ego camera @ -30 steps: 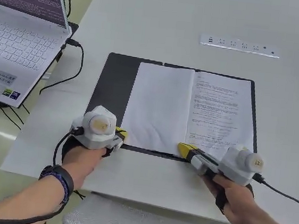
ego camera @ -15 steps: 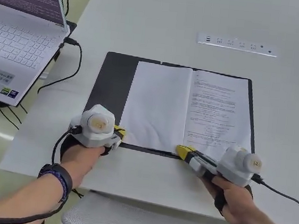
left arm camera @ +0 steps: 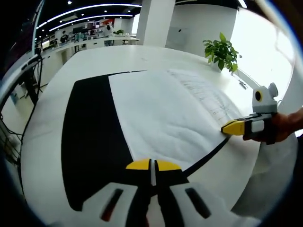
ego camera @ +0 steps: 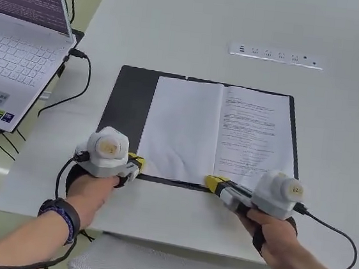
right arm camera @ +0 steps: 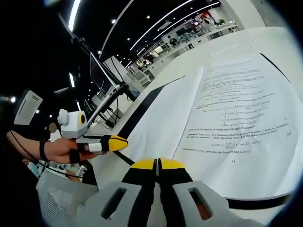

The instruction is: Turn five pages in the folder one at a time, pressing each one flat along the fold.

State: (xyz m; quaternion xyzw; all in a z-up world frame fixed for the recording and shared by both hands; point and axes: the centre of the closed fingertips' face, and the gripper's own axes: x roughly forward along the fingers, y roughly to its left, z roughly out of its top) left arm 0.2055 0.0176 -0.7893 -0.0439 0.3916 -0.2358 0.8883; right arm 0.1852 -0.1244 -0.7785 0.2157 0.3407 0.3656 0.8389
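An open black folder (ego camera: 130,102) lies on the white table, a blank turned page (ego camera: 180,128) on its left and a printed page (ego camera: 256,139) on its right. My left gripper (ego camera: 134,162) rests shut at the folder's near left edge, its yellow tips (left arm camera: 151,165) over the black cover (left arm camera: 94,137). My right gripper (ego camera: 214,182) is shut too, tips (right arm camera: 158,164) at the bottom of the fold near the printed page (right arm camera: 241,118). The blank page (left arm camera: 165,118) looks slightly wrinkled. Each gripper shows in the other's view: the right gripper (left arm camera: 234,127), the left gripper (right arm camera: 116,141).
An open laptop (ego camera: 19,40) with a plugged cable (ego camera: 74,94) sits at the far left. A white power strip (ego camera: 276,56) lies beyond the folder. The table's near edge (ego camera: 156,232) runs just below my hands, a mesh chair back under it.
The whole view has shifted slightly as my head moved. Both grippers stay shut at the folder's near edge, the right one edging a little left along the fold's bottom.
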